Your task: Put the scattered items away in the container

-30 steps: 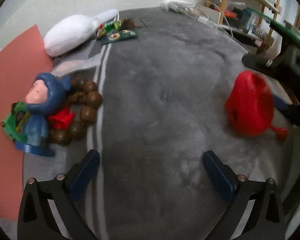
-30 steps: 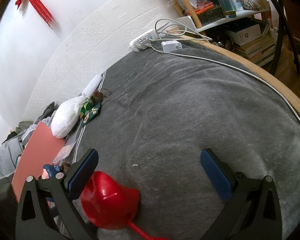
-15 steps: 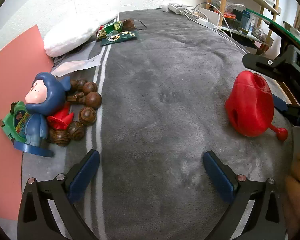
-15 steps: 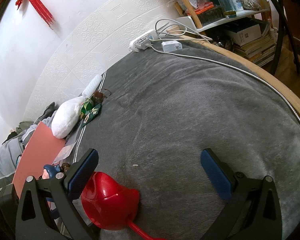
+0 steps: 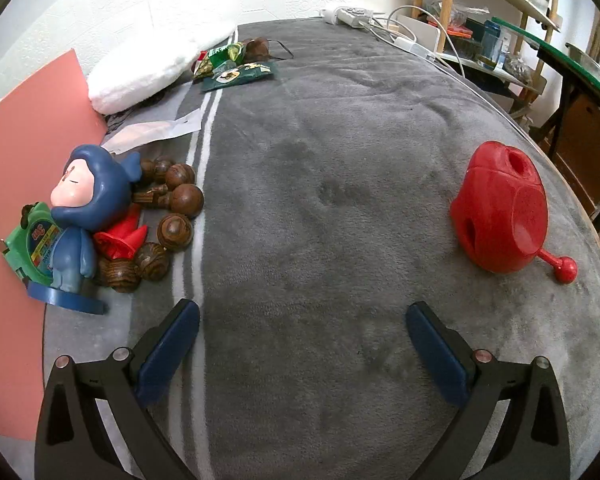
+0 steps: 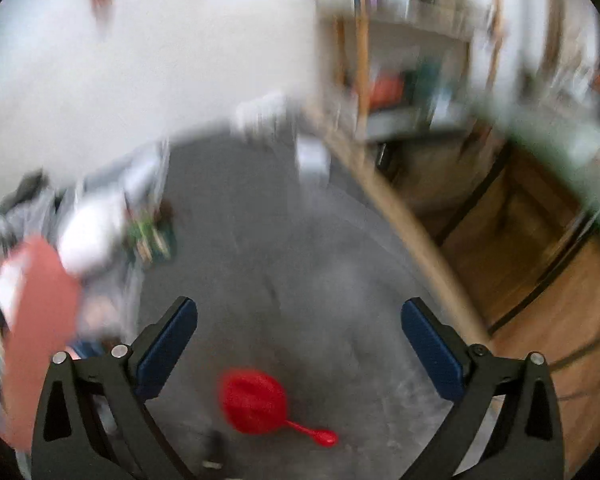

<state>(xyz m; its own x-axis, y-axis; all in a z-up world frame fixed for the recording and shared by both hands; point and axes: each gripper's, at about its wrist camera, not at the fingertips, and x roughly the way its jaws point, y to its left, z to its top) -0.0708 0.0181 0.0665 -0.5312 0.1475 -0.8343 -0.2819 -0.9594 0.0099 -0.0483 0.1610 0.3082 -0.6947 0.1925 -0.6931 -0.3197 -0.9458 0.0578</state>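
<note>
Left wrist view: the left gripper (image 5: 302, 344) hangs over the grey blanket (image 5: 320, 208) with its jaws wide apart and nothing between them. A red container (image 5: 500, 216) with a ball-tipped stem lies on its side near the blanket's right edge. Along the left edge, well apart from it, cluster a blue figurine (image 5: 86, 208), brown wooden balls (image 5: 176, 216), a small red piece (image 5: 120, 236) and a green toy (image 5: 34, 244).

Right wrist view, heavily blurred: the right gripper (image 6: 298, 344) is spread open and empty, raised above the red container (image 6: 254, 402), which lies below and between its fingers.
</note>
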